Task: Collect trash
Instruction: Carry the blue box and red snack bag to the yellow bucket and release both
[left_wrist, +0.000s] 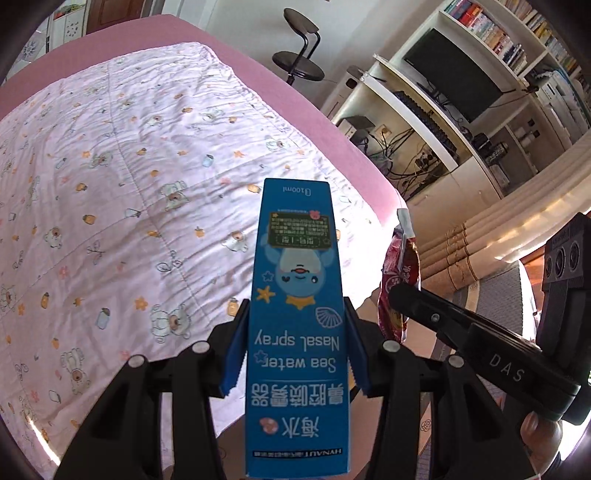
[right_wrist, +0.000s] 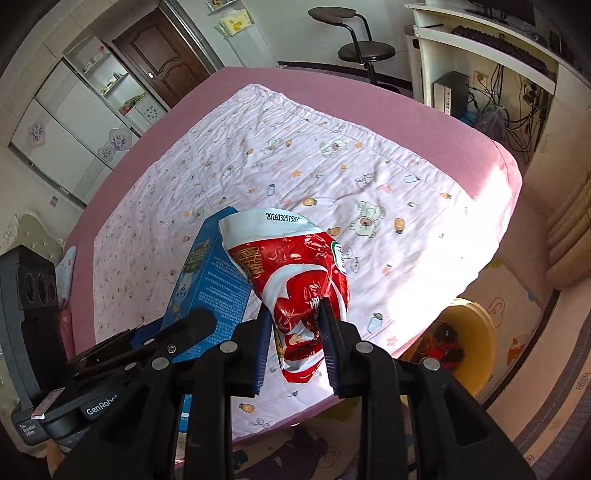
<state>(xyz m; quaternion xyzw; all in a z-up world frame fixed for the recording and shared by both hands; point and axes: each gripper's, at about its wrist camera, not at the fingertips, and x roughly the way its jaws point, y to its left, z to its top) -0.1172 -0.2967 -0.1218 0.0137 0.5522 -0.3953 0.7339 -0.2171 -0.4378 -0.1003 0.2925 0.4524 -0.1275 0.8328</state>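
My left gripper (left_wrist: 295, 343) is shut on a tall blue nasal spray box (left_wrist: 297, 295), held upright above the near edge of the bed. The box also shows in the right wrist view (right_wrist: 210, 284). My right gripper (right_wrist: 293, 336) is shut on a crumpled red and white snack bag (right_wrist: 295, 269), held above the bed's near corner. The bag shows edge-on in the left wrist view (left_wrist: 397, 280), just right of the box. A yellow bin (right_wrist: 476, 332) with dark and red trash inside stands on the floor at the bed's corner, right of my right gripper.
The bed has a pink sheet (right_wrist: 369, 107) and a white patterned quilt (left_wrist: 129, 166). A black stool (right_wrist: 364, 48) and a white computer desk (left_wrist: 424, 122) with shelves stand beyond the bed. A wardrobe and brown door (right_wrist: 162, 62) are at the far left.
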